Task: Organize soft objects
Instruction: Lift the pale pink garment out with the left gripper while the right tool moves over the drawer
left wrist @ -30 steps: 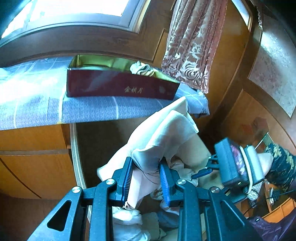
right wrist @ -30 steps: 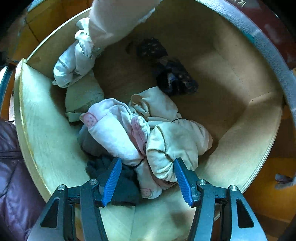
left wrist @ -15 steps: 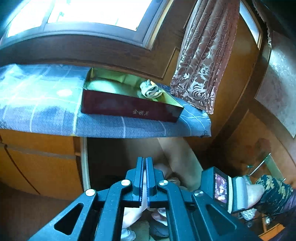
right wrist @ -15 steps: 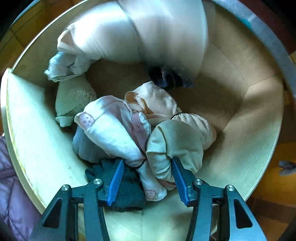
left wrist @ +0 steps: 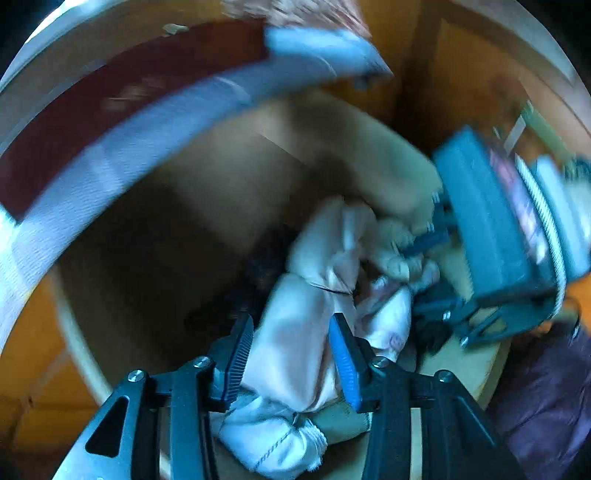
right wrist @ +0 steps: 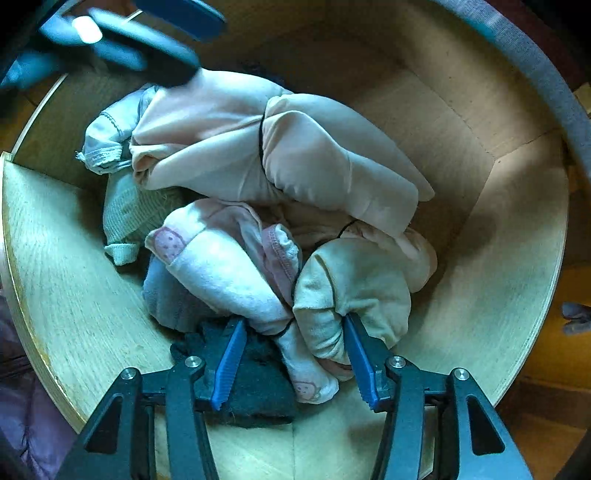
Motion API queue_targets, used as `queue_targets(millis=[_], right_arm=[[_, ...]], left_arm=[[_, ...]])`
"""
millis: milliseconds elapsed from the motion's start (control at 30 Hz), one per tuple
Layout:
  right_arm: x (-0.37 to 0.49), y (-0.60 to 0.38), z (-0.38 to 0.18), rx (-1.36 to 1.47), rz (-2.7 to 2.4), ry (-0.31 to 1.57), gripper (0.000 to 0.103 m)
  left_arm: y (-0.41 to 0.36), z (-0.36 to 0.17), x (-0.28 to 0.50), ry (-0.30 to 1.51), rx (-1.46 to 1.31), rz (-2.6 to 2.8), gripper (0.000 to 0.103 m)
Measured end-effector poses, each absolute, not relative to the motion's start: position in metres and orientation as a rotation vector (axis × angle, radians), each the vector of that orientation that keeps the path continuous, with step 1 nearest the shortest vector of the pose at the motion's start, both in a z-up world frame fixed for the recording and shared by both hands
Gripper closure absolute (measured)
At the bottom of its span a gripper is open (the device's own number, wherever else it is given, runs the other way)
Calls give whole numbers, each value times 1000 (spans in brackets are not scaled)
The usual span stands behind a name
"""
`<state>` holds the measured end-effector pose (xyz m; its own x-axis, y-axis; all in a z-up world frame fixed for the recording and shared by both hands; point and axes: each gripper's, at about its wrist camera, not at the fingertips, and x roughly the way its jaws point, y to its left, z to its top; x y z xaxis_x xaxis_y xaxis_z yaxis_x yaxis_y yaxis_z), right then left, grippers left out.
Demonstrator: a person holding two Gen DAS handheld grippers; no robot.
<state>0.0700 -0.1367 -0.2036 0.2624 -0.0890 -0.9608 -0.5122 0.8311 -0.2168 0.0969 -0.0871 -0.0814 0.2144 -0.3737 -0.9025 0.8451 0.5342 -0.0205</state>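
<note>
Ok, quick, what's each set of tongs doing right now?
Left tongs: opening, pale pink cloth between them, grip unclear.
Right tongs: open over the sock pile, holding nothing.

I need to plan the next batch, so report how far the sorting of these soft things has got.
Barely begun. Done: one pale item shows over the red tin's rim, blurred. In hand: nothing gripped; the left gripper is opening astride the large pink garment, and the right gripper stands open at the cream bundle. Left: the pile in the wooden bin, including the pink-trimmed sock and dark sock.
</note>
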Motion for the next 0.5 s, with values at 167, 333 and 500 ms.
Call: queue_targets(millis=[167, 333, 500], right_arm=[[70, -141, -202, -556, 319, 1291, 48], [71, -140, -201, -557, 329, 1297, 48], [73, -139, -203, -546, 306, 1304, 46]], left_arm=[[-108, -106, 110, 1135, 636, -980, 23], [-117, -123, 125, 1230, 637, -976, 47], [-105, -121, 119, 1215, 534, -977, 70]])
